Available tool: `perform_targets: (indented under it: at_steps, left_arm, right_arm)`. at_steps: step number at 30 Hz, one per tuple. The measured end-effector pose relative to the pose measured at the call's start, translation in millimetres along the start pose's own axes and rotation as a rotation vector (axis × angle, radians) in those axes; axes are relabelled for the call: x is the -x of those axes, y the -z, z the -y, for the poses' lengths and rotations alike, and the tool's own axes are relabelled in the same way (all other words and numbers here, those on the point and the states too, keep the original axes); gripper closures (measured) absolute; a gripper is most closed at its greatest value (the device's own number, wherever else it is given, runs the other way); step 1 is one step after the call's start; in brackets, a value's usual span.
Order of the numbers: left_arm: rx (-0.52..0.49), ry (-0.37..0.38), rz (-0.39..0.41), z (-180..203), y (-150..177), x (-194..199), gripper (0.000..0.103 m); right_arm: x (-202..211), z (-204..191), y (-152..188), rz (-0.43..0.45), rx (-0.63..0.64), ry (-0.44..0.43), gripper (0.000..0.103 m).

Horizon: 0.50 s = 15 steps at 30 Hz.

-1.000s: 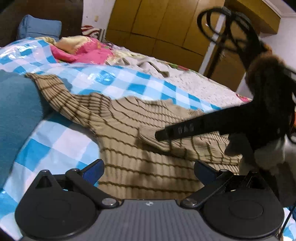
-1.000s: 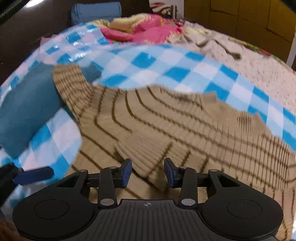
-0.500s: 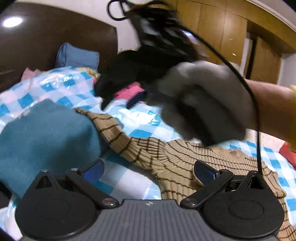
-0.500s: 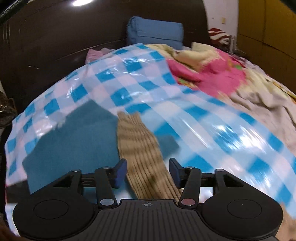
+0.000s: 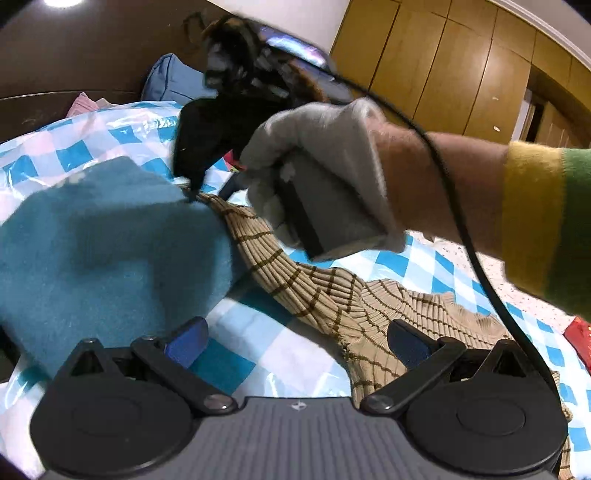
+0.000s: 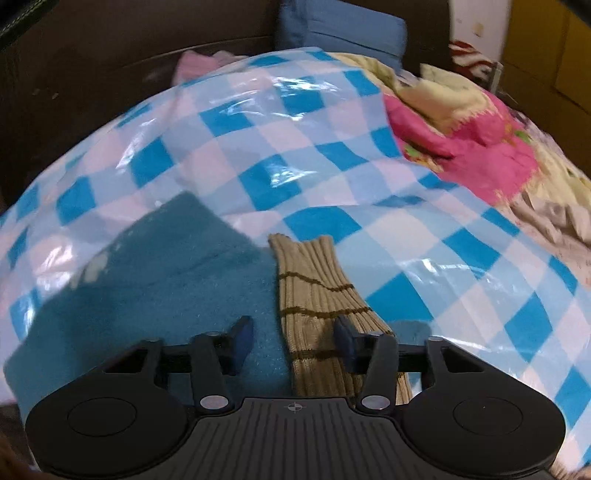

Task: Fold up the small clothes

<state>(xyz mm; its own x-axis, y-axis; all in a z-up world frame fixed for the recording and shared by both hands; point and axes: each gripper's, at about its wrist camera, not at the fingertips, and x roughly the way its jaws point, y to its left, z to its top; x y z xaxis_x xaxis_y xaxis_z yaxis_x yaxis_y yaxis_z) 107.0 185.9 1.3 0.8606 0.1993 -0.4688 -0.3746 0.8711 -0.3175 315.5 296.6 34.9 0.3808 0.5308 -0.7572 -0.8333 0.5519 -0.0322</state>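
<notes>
Right tongs (image 6: 293,338) crossed to the sleeve (image 6: 314,291) cuff (jaws narrowing).

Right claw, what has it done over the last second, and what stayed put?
The right claw left the sweater's folded sleeve and swung across to the other sleeve beside the teal cloth. Its jaws have just been closing around that sleeve, not yet pinching. The left claw stayed open and empty.

Tongs: you hold two, the left tongs (image 5: 295,338) and the right tongs (image 6: 293,338).
Striped beige sweaters: one striped beige sweater (image 5: 332,299), at 6 o'clock in your right view.
Teal garments: one teal garment (image 5: 103,251), at 9 o'clock.
Checked plastic sheets: one checked sheet (image 6: 295,147) over the bed.
Blue pillows: one blue pillow (image 6: 340,29), at 12 o'clock.
Gloved hands: one gloved hand (image 5: 325,177).
</notes>
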Motion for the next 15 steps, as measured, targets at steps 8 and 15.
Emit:
perform_targets:
  at_steps: [8, 15]
  left_arm:
    - [-0.083, 0.002, 0.043, 20, 5, 6, 0.0]
    - [-0.143, 0.053, 0.047, 41, 13, 12, 0.0]
  right_arm:
    - [90, 60, 19, 0.157, -0.193, 0.066, 0.103]
    - [175, 127, 86, 0.228, -0.374, 0.066, 0.096]
